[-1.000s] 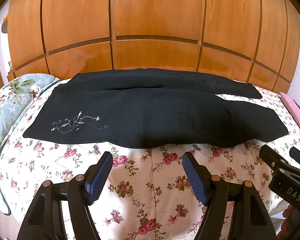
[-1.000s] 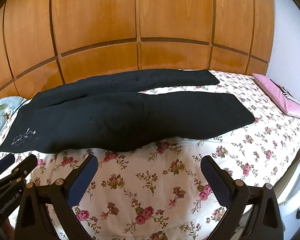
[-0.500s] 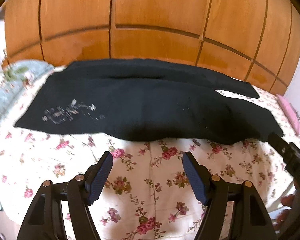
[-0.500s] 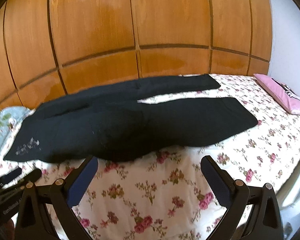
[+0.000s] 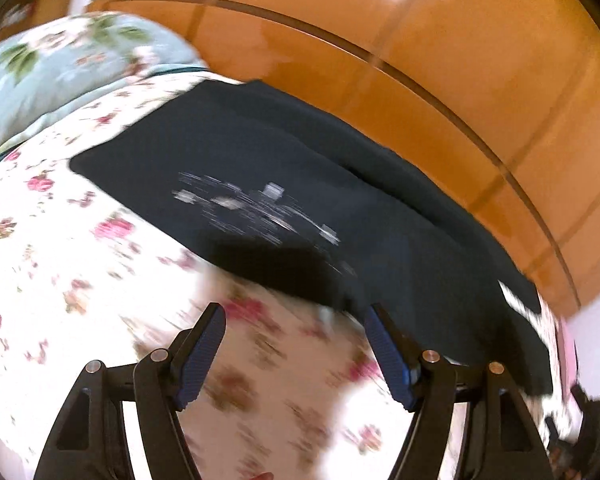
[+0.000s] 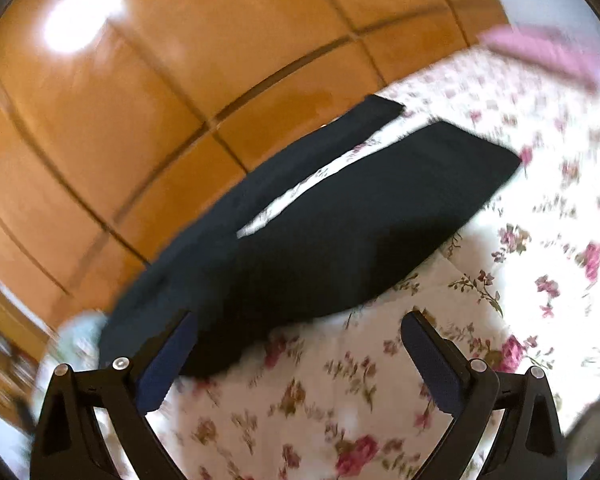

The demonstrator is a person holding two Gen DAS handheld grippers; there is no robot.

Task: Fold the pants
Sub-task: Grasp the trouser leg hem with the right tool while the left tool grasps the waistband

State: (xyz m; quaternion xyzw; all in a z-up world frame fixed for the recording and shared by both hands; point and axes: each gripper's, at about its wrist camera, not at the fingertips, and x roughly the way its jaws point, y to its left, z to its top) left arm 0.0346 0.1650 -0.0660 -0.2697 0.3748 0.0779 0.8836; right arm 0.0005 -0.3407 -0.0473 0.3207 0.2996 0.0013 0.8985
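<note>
Black pants [image 5: 300, 184] lie flat on a floral bedsheet [image 5: 80, 280], with pale embroidery [image 5: 260, 208] near the waist end. In the right wrist view the pants [image 6: 340, 240] show their two legs, with a strip of sheet between them. My left gripper [image 5: 296, 316] is open, just short of the pants' near edge by the embroidery. My right gripper [image 6: 300, 320] is open too, its left finger [image 6: 168, 356] in front of the dark cloth's near edge. Neither holds anything. Both views are blurred and tilted.
A wooden panelled wall [image 5: 420, 40] runs behind the bed. A light blue floral pillow [image 5: 60, 64] lies at the waist end, a pink pillow [image 6: 540, 48] at the leg end. Floral sheet [image 6: 500, 320] lies bare in front of the pants.
Both grippers have moved closer to the pants and tilted, the left toward the waist end, the right toward the legs. Both stay open.
</note>
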